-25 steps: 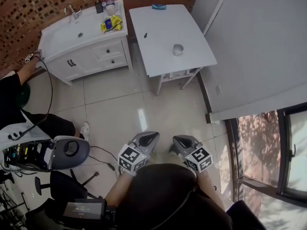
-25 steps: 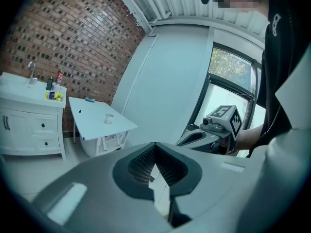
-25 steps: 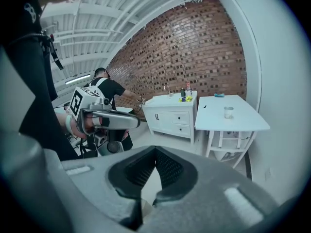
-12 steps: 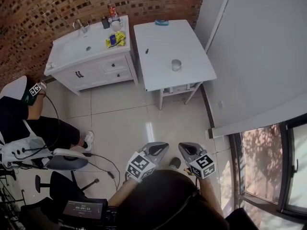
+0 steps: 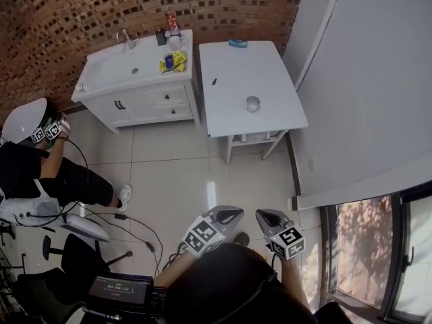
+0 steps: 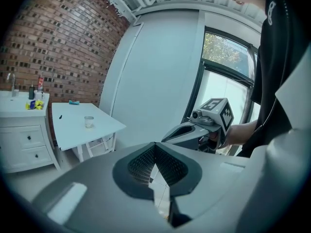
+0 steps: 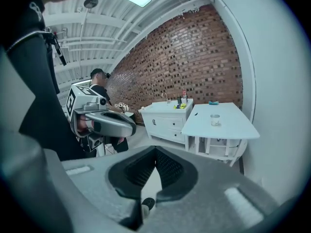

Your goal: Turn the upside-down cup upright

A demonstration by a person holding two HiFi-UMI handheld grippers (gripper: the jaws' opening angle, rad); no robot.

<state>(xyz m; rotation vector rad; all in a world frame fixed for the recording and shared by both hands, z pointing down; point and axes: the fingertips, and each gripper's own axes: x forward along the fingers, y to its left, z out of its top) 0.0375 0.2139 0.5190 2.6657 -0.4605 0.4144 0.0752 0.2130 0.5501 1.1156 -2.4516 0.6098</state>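
Your left gripper [image 5: 231, 214] and right gripper [image 5: 262, 215] are both closed with nothing between the jaws, held side by side above the pale tiled floor [image 5: 169, 181]. The small clear cup [image 5: 253, 103] sits on the white bench [image 5: 226, 63], toward its near end, well apart from both.

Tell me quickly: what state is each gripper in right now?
Left gripper: closed, nothing between its jaws.
Right gripper: closed, nothing between its jaws.

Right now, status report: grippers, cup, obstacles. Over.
Left hand-held gripper and right hand-held gripper shut, empty. Cup on white table, far off, untouched. Floor between looks passable.
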